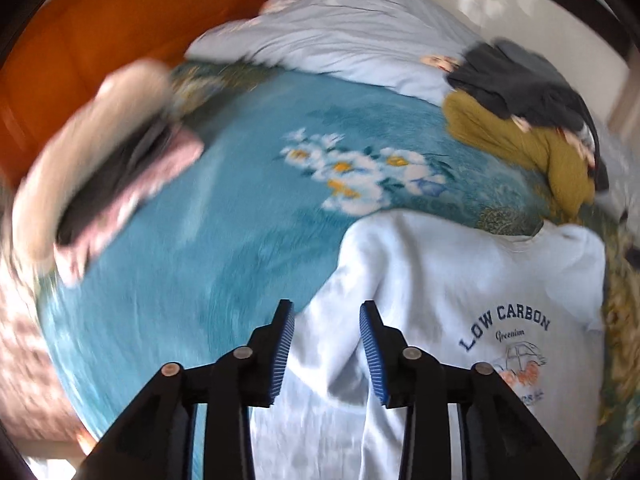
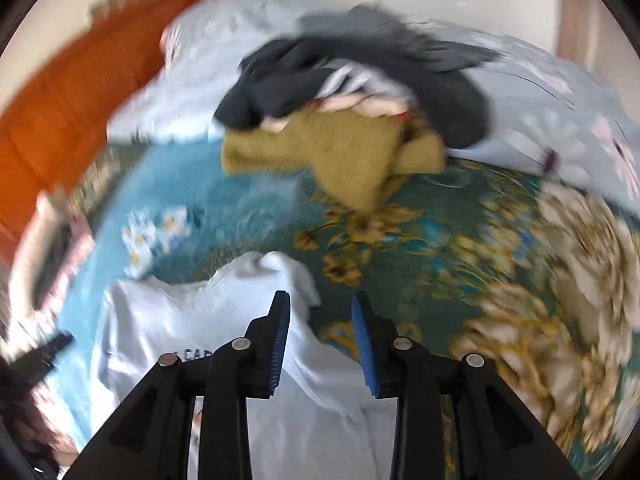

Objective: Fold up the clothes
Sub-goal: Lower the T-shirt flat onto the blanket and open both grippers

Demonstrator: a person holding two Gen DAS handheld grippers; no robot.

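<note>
Both grippers, left (image 1: pixel 326 354) and right (image 2: pixel 320 342), hang with jaws apart and empty over the white printed cotton sweatshirt (image 1: pixel 460 304) spread near me on the teal floral blanket (image 1: pixel 224 240). I judge folding is only starting; next I must pinch a sleeve and carry it inward.

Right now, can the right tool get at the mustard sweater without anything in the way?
Probably yes. The right tool is open over the white sweatshirt, and only bare blanket lies between it and the mustard sweater. A dark garment lies on the sweater's far part; its near edge is exposed.
</note>
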